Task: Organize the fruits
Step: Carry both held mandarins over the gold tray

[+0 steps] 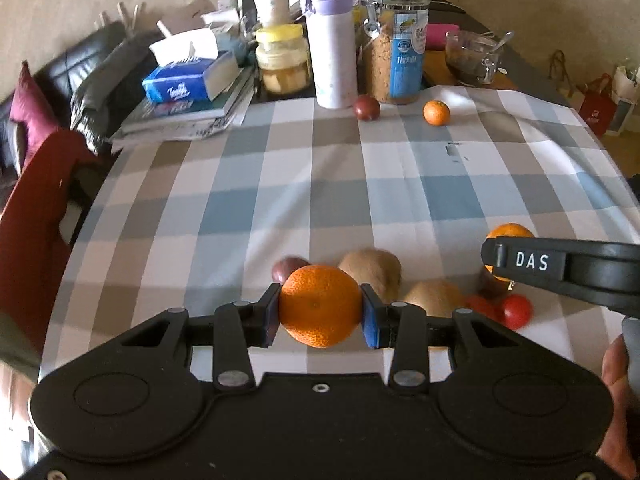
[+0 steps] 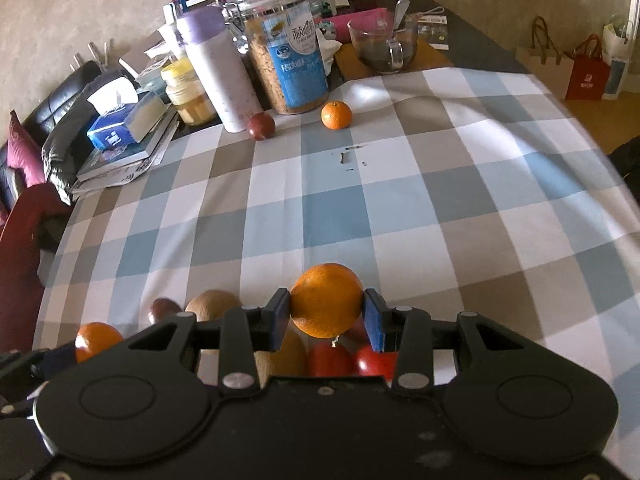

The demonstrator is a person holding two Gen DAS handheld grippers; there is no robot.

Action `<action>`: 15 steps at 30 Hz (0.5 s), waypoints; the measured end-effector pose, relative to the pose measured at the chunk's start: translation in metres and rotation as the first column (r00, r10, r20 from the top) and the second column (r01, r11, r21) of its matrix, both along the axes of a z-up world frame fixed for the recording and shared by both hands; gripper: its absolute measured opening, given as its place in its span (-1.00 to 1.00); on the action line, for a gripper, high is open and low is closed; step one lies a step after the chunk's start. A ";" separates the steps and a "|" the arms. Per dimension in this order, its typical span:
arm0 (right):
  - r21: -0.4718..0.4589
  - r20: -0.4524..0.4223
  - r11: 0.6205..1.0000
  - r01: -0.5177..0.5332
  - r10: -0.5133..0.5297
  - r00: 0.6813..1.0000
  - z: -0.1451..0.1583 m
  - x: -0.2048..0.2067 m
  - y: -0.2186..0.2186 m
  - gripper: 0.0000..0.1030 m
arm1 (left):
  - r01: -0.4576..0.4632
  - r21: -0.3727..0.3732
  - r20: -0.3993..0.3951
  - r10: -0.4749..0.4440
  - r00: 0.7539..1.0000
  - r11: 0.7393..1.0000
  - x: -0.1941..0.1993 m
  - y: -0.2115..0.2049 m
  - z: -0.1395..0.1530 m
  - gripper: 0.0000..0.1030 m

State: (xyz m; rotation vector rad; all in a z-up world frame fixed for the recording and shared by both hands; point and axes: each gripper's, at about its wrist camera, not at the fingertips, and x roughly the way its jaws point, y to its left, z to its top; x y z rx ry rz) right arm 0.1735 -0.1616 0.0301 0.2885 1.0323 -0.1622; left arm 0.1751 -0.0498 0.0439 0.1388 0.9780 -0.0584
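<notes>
My left gripper (image 1: 320, 312) is shut on an orange (image 1: 320, 306), held just above the checked tablecloth (image 1: 360, 184). My right gripper (image 2: 326, 314) is shut on a second orange (image 2: 326, 300); it enters the left wrist view from the right (image 1: 560, 268). Between and under the grippers lies a cluster: two kiwis (image 1: 372, 270) (image 1: 434, 298), a dark passion fruit (image 1: 290, 268) and red tomatoes (image 1: 516, 310) (image 2: 332, 360). At the far edge of the cloth rest a small orange (image 1: 436, 112) (image 2: 336, 115) and another passion fruit (image 1: 367, 107) (image 2: 261, 126).
Along the far side stand a white-and-lilac flask (image 1: 334, 44), a tall glass jar with a blue label (image 1: 396, 40), a yellow-lidded jar (image 1: 284, 60), a tissue pack on books (image 1: 184, 84) and a glass bowl with a spoon (image 1: 474, 56). A red chair (image 1: 36, 208) is left.
</notes>
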 end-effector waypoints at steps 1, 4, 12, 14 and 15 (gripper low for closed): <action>-0.010 -0.002 1.000 -0.007 0.007 1.000 0.004 -0.004 0.002 -0.19 | -0.006 0.001 -0.004 0.006 1.000 1.000 -0.005 -0.001 0.001 -0.06; -0.053 -0.013 0.998 -0.040 0.039 0.999 0.012 -0.018 0.010 -0.19 | -0.019 0.011 0.000 0.019 1.000 1.000 -0.019 -0.004 0.005 -0.06; -0.100 -0.007 0.991 -0.085 0.085 0.996 0.024 -0.057 0.026 -0.19 | -0.054 0.022 0.025 0.053 0.998 0.998 -0.053 -0.001 0.007 -0.06; -0.108 -0.005 0.990 -0.094 0.094 0.996 0.026 -0.067 0.029 -0.19 | -0.065 0.019 0.030 0.065 0.997 0.998 -0.063 0.003 0.005 -0.06; -0.111 -0.005 0.989 -0.095 0.095 0.995 0.026 -0.073 0.030 -0.20 | -0.069 0.018 0.034 0.068 0.997 0.997 -0.069 0.004 0.004 -0.06</action>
